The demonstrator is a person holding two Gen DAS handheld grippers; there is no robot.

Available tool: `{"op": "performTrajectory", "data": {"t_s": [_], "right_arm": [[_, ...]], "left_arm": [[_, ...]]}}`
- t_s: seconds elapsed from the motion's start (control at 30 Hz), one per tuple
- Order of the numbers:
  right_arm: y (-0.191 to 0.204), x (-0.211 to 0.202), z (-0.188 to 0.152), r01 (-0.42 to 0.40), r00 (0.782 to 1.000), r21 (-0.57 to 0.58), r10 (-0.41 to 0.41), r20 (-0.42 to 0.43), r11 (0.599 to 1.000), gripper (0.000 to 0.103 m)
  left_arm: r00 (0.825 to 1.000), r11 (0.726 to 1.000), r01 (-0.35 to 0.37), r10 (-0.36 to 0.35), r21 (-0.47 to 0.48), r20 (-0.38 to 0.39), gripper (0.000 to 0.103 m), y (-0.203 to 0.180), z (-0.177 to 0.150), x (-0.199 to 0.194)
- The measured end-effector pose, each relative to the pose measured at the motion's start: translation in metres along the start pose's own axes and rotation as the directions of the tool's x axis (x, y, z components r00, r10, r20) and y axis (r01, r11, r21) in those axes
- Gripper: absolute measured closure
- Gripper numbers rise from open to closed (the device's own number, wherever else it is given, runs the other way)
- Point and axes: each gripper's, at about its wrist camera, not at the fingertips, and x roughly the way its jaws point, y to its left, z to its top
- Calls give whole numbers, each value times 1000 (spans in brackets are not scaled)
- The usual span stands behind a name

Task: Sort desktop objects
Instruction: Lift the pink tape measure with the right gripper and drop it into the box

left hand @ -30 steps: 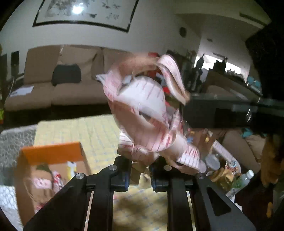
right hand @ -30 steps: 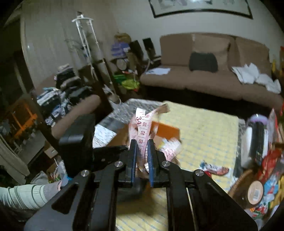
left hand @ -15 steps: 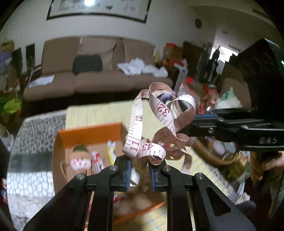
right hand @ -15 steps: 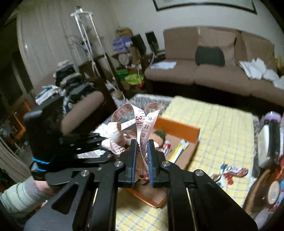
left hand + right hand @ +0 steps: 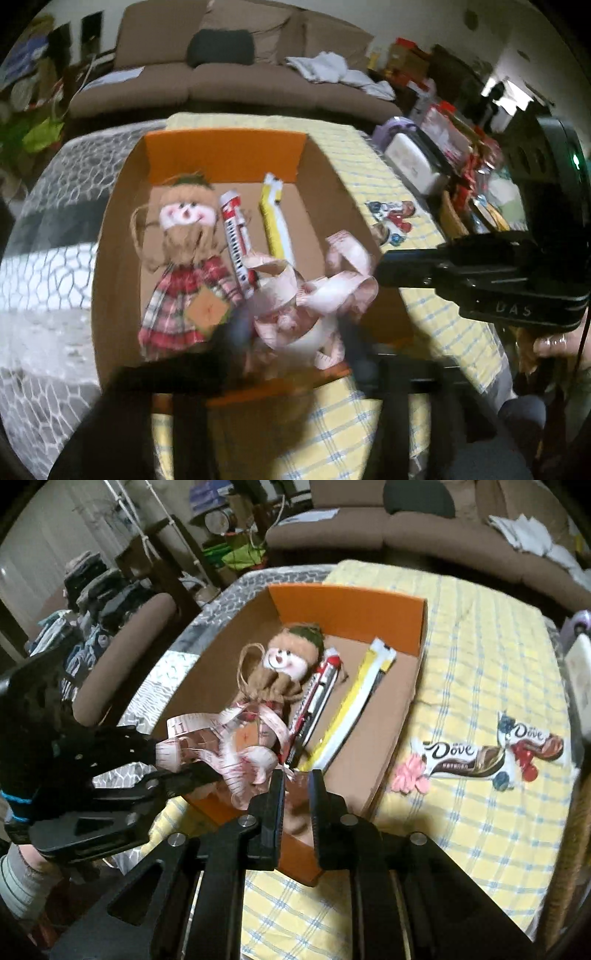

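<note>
Right wrist: left claw [image 5: 184, 762] parted, tape measure [image 5: 236, 753] between fingers.

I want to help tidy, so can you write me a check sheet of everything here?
Surface: yellow checked cloth over the table.
Job's things: tape measure piled in the orange box beside a doll, red-white stick and yellow packet.
Clutter: two Dove bars and a pink thing on the cloth.
Grippers: left gripper open around the tape; right gripper at the box edge, grip unclear.
Cables: nothing seen.
Surroundings: brown sofa.
</note>
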Motion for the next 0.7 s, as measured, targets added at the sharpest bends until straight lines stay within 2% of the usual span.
{"op": "performTrajectory", "data": {"t_s": [0.13, 0.2, 0.3, 0.33, 0.37, 0.4, 0.43, 0.47, 0.6, 0.7], "right_arm": [[1, -6, 2, 20, 1000, -4, -20, 4, 1000, 88], [4, -15, 4, 34, 999, -17, -34, 19, 999, 85], [2, -40, 4, 65, 996, -27, -63, 63, 998, 72], [-2, -47, 4, 73, 995, -24, -71, 77, 997, 63], [-9, -57, 2, 86, 992, -18, -84, 97, 996, 47], [-16, -66, 0, 103, 988, -9, -101, 115, 995, 37], [-23, -72, -1, 118, 985, -1, -117, 129, 993, 21], [-33, -79, -3, 134, 981, 14, -135, 142, 991, 18], [-77, -90, -9, 142, 976, 107, -158, 149, 984, 18], [-105, -81, -18, 111, 980, 164, -135, 146, 980, 18]], "left_arm": [[998, 1000, 28, -27, 1, -52, 26, 4, 1, 1], [1000, 1000, 20, -19, 12, -21, 26, 2, 3, -10], [1000, 1000, 26, -26, -3, 11, 26, 3, 11, -21], [999, 1000, 29, -29, 0, 23, 26, 1, 14, -25], [999, 1000, 29, -29, 11, 39, 26, -3, 17, -28], [998, 999, 28, -30, 31, 60, 20, -9, 19, -31], [997, 998, 22, -26, 56, 79, 15, -17, 21, -33], [995, 997, 16, -23, 79, 97, 11, -25, 22, -34], [991, 985, 44, -63, 166, 115, 11, -63, 27, -24], [989, 983, 64, -86, 171, 124, 11, -80, 31, -15]]}}
